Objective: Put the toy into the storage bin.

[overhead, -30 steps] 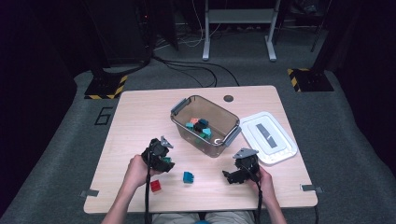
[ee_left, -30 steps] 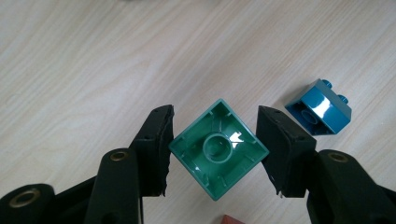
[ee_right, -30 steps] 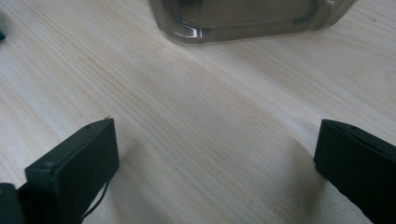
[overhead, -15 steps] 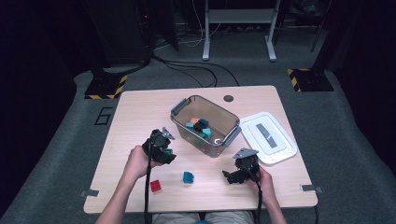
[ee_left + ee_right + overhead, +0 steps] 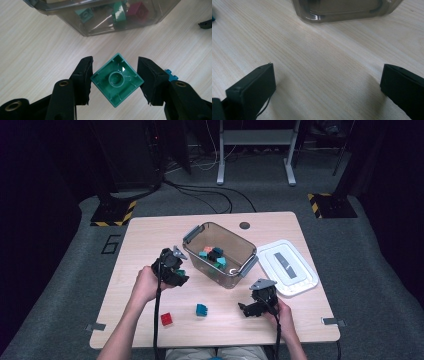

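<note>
The green brick (image 5: 117,80) sits corner to corner between the 2 black jaws of the left tool (image 5: 115,81), hollow underside toward the camera, with a round tube at its middle; both pads press on opposite corners, so the left tool is clenched on it. In the left gripper view the counter (image 5: 45,50) lies below the brick, which hangs clear of the wood. In the high view the left tool (image 5: 176,270) hovers just beside the long near wall of the bin (image 5: 235,277), roughly midway between the counter's left and right edges and toward the middle of its depth. The bin is clear grey plastic with grey handles at 2 ends, set askew near the counter's centre, and holds several bricks (image 5: 214,256) in teal, green and orange. A white lid (image 5: 295,275) lies flat by the right edge, just beside the bin. Nearer the front edge, a teal brick (image 5: 201,309) and a red brick (image 5: 166,319) rest on the wood, well apart from each other. The right tool (image 5: 247,309) rests low by the front edge, right of the teal brick; in the right gripper view its jaws stand wide apart with bare wood between them, released and grasping nothing.
</note>
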`<state>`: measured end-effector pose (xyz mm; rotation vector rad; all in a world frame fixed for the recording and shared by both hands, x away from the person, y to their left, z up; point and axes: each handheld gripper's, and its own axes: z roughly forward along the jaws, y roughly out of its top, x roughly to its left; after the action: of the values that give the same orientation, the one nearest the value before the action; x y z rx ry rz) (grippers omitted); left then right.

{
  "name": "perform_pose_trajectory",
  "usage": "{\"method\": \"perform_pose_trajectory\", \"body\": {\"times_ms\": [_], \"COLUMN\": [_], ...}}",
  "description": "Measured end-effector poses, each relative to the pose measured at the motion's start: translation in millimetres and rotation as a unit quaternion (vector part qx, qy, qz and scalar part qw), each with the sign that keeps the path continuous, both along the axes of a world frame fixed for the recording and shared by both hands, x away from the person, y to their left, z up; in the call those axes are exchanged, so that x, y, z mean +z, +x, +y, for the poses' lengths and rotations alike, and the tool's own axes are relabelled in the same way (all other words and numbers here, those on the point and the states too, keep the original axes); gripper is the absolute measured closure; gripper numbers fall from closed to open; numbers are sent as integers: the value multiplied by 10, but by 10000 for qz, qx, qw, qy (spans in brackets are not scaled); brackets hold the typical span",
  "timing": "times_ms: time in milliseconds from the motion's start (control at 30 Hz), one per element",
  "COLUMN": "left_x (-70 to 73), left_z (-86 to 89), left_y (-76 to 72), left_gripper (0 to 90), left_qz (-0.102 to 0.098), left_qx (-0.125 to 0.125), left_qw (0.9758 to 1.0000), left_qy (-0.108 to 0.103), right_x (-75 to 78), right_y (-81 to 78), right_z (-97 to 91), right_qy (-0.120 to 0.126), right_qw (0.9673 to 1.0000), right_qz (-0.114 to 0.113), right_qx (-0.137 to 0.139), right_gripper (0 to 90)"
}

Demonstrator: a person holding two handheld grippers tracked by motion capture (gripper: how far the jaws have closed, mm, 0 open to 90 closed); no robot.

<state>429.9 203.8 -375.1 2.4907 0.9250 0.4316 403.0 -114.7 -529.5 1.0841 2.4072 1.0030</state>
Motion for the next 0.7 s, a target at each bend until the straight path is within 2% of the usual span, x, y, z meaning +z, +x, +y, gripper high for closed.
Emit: {"method": "perform_pose_trajectory", "body": {"times_ms": [167, 333, 433, 700], "left_x": [118, 216, 266, 417], "left_z": [-45, -50, -50, -75], "left_y": [66, 150, 203, 330], "left_gripper": [477, 477, 477, 477], "left_qz": [-52, -75, -92, -204], "left_qx": [-15, -2, -20, 22], "left_qw": [10000, 10000, 10000, 9998], "left_qy": [43, -39, 19, -64], "right_x": [1, 1, 1, 1], "right_y": [-5, -5, -5, -4], "right_z": [0, -1, -1, -1], "right_qy": [4, 4, 4, 3], "right_qw": [10000, 10000, 10000, 10000], "right_qz": [13, 13, 12, 13], "right_qx": [-15, -10, -11, -9], "right_gripper": [0, 0, 0, 0]}}
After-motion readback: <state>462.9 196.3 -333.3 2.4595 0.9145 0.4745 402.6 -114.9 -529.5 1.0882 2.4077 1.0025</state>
